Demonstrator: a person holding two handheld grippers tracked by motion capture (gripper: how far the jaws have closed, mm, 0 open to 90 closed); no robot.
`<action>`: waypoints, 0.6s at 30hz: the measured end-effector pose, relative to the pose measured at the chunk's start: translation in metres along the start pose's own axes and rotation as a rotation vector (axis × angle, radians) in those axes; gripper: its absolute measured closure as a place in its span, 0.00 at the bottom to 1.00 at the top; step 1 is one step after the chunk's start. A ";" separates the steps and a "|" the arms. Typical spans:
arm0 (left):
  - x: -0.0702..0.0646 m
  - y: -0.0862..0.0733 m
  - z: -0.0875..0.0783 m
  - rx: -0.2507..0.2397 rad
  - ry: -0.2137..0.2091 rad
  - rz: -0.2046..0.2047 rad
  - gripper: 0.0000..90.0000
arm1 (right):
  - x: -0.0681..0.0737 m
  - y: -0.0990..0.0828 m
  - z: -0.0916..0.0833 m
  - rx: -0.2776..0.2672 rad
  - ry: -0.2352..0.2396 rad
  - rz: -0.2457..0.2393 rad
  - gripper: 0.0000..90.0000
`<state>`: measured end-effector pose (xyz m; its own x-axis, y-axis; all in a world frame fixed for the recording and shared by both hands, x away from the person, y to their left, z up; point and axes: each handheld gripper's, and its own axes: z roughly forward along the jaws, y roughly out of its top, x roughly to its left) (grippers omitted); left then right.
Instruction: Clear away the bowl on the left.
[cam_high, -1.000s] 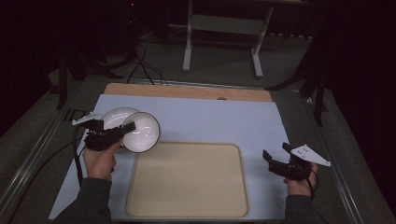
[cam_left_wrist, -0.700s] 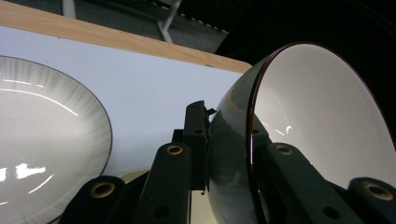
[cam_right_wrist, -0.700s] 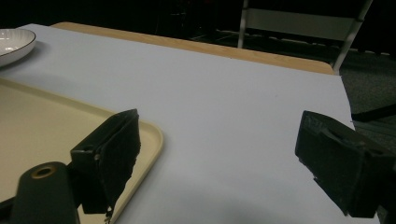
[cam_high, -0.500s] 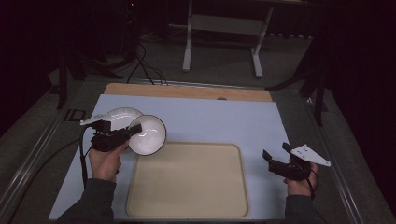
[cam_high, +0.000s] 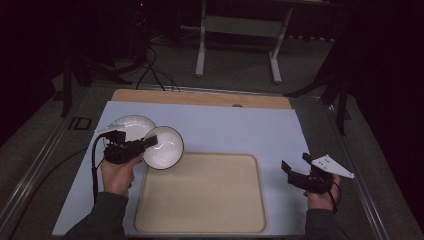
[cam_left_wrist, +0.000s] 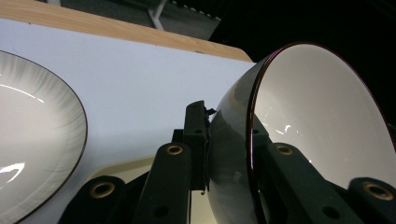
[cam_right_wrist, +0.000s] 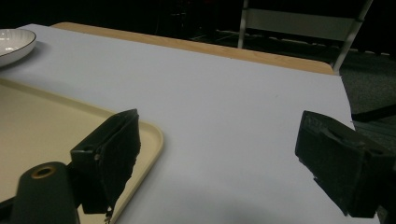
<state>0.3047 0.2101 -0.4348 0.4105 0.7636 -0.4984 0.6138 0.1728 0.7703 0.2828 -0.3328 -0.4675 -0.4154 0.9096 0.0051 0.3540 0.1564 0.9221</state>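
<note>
The white bowl (cam_high: 163, 147), its dark-edged rim pinched between the left gripper's (cam_high: 148, 142) jaws, has travelled from beside the white plate (cam_high: 131, 126) toward the beige tray (cam_high: 200, 227) and now hangs tilted over its near-left corner; setting it down on the tray looks like the next step. The right gripper (cam_high: 296, 166) has kept still over the blue mat (cam_high: 230, 125), jaws spread wide and empty

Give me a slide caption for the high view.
Left tool clamps white bowl by its rim above tray corner.
</note>
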 end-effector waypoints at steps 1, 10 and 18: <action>0.000 0.000 0.001 0.001 -0.001 0.001 0.88 | 0.000 0.000 0.000 0.000 0.000 0.001 0.15; -0.003 -0.003 0.006 0.024 -0.005 0.012 0.88 | 0.000 0.000 0.000 0.000 0.001 0.001 0.15; -0.005 -0.006 0.010 0.034 -0.008 0.017 0.88 | 0.000 0.000 0.000 0.000 0.001 0.001 0.15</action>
<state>0.3058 0.1991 -0.4405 0.4266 0.7612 -0.4885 0.6287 0.1387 0.7651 0.2829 -0.3329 -0.4675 -0.4156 0.9095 0.0061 0.3545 0.1558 0.9220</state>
